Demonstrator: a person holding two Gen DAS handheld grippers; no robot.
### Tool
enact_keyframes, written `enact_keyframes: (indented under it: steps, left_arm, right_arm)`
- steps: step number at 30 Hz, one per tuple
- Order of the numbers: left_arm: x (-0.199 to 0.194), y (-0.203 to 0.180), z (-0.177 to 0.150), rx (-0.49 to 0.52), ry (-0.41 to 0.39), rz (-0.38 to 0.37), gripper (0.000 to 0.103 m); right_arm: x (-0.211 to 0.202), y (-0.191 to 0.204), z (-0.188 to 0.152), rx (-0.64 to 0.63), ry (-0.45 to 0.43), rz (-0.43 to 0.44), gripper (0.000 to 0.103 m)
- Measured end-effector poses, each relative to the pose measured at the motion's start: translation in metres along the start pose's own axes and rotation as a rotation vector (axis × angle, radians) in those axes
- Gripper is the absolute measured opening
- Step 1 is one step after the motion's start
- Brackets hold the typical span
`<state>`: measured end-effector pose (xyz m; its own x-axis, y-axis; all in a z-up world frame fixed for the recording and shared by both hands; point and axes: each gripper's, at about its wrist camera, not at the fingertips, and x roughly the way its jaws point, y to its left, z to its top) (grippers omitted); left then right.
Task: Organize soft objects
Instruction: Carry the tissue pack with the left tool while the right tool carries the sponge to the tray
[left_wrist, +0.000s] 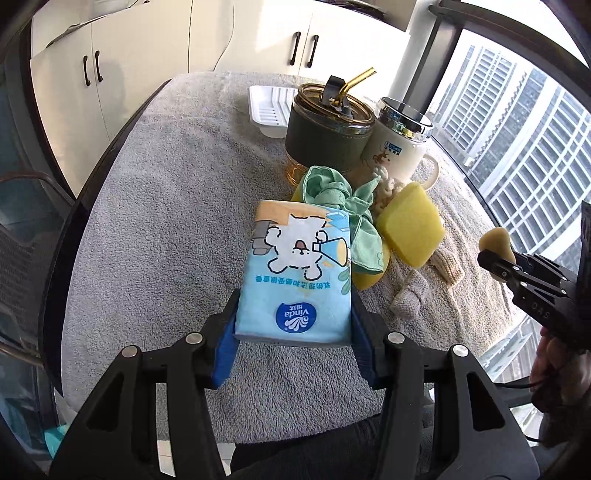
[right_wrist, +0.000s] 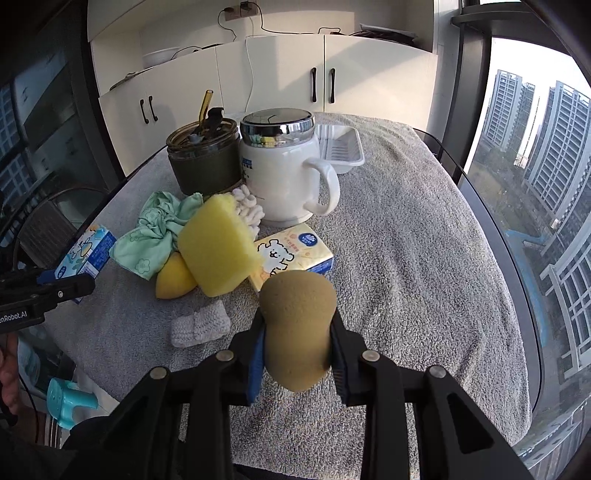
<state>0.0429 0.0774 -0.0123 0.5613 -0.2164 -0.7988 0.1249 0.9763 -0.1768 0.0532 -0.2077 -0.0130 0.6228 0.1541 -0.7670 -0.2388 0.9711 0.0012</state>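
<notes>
My left gripper (left_wrist: 293, 325) is shut on a blue tissue pack (left_wrist: 295, 266) with a white bear print, held above the grey towel (left_wrist: 166, 221). My right gripper (right_wrist: 297, 343) is shut on a tan egg-shaped sponge (right_wrist: 297, 328), also lifted off the towel. In the pile between them lie a yellow block sponge (right_wrist: 218, 245), a green cloth (right_wrist: 155, 232), a yellow rounded sponge (right_wrist: 173, 277), a grey knitted piece (right_wrist: 199, 323), a white looped cloth (right_wrist: 249, 208) and a yellow tissue pack (right_wrist: 291, 254). The left wrist view shows the right gripper (left_wrist: 498, 254) at the right edge, holding the tan sponge (left_wrist: 496, 238).
A dark green cup with a straw (right_wrist: 203, 158) and a white mug with a chrome lid (right_wrist: 284, 173) stand behind the pile. A white plastic tray (right_wrist: 340, 147) sits at the far end. White cabinets (right_wrist: 258, 85) are behind, and a window (right_wrist: 546, 184) runs along the right.
</notes>
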Motion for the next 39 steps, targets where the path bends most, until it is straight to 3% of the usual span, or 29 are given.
enact_keyframes:
  steps: [13, 24, 34, 39]
  left_arm:
    - [0.000, 0.030, 0.062, 0.004, -0.092, 0.059, 0.050]
    - [0.010, 0.046, 0.138, 0.080, -0.191, 0.078, 0.050]
    - [0.075, 0.049, 0.226, 0.213, -0.142, 0.068, 0.050]
    - [0.118, 0.045, 0.259, 0.261, -0.093, -0.011, 0.050]
  right_arm:
    - [-0.011, -0.052, 0.064, -0.025, -0.086, -0.067, 0.033]
    - [-0.001, -0.082, 0.134, -0.082, -0.151, -0.085, 0.033]
    - [0.052, -0.105, 0.209, -0.167, -0.113, -0.042, 0.033]
    - [0.102, -0.106, 0.238, -0.227, -0.046, 0.017, 0.033]
